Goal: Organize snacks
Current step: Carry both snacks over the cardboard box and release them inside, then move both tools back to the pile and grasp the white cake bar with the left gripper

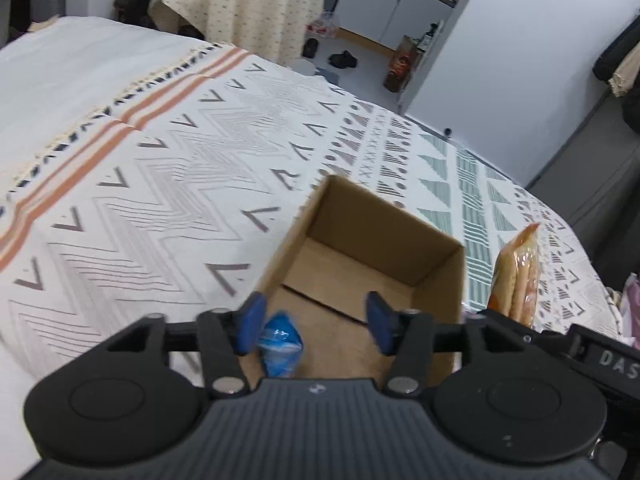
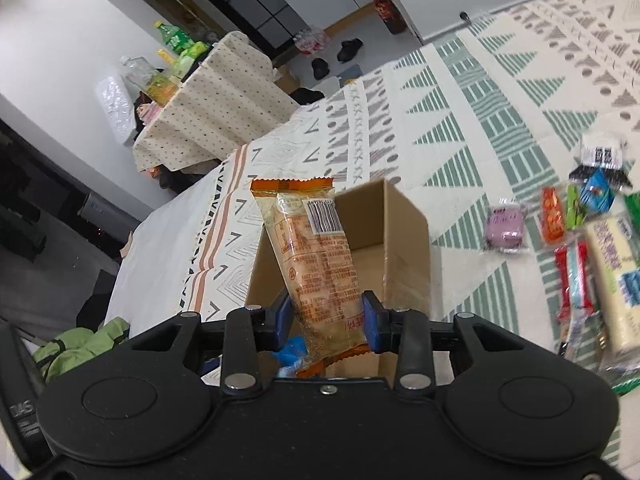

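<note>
An open cardboard box (image 1: 436,280) stands on the patterned tablecloth; it also shows in the right wrist view (image 2: 404,240). My left gripper (image 1: 316,326) is open above the box's near end. A small blue snack packet (image 1: 280,344) sits just right of the left pad, apart from the right pad. My right gripper (image 2: 326,320) is shut on an orange biscuit packet (image 2: 316,256) and holds it upright over the box's near rim. That packet shows at the right in the left wrist view (image 1: 518,276). The blue packet (image 2: 292,350) shows below it.
Several loose snacks lie on the cloth at the right: a purple packet (image 2: 504,230), an orange one (image 2: 553,216), a red-and-blue bar (image 2: 576,280), a pale yellow pack (image 2: 614,268). A second covered table (image 2: 208,108) with bottles stands beyond. Green cloth (image 2: 80,350) lies at lower left.
</note>
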`<state>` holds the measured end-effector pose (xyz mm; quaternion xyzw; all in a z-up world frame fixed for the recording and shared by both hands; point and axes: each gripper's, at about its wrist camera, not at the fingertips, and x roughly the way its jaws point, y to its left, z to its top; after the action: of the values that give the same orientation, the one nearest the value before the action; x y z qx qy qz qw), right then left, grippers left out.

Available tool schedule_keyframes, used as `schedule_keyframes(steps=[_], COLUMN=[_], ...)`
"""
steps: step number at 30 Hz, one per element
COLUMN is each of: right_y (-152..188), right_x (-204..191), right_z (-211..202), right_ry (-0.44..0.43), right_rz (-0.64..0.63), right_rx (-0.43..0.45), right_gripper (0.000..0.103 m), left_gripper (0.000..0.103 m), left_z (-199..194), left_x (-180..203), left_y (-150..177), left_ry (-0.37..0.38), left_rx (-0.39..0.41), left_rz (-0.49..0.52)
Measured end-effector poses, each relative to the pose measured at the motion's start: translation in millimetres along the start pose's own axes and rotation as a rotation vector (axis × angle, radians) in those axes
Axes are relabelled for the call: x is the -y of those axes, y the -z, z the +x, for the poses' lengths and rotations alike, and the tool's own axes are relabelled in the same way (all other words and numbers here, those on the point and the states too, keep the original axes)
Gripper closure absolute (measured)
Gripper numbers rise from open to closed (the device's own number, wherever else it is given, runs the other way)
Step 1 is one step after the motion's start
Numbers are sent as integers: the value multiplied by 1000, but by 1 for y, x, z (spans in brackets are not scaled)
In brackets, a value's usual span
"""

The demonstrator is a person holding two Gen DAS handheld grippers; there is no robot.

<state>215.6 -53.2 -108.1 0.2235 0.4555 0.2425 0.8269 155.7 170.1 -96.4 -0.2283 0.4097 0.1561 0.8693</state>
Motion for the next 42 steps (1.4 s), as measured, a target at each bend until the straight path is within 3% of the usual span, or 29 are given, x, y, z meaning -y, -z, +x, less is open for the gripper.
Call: schedule_keyframes(steps=[3,6,13,18,21,29,42], right_y=[0,0,1,5,7,13,26], right_x=[-2,-4,6,19,26,40,72], right_z=[5,2,-29,-56,-70,-113,-183], right_ry=[-9,-6,60,112,133,192,198], right_rz=[8,-3,-20,-45,-62,-115,-83], right_rx=[-3,2,66,115,133,202,236], right_gripper=[62,41,12,2,0,0,0], left_gripper=[29,28,19,6,0,0,0], left_z=[-3,-6,-13,-22,-31,-56,-105], left_x=[-8,-12,-2,13,23,50,91], left_y=[-1,-2,5,15,22,40,70], left_ry=[-18,-22,-32,-28,-18,21,75], left_rx=[-9,-23,-61,-53,-39,-2,35], left_rz=[-27,-41,-26,2,16,41,105])
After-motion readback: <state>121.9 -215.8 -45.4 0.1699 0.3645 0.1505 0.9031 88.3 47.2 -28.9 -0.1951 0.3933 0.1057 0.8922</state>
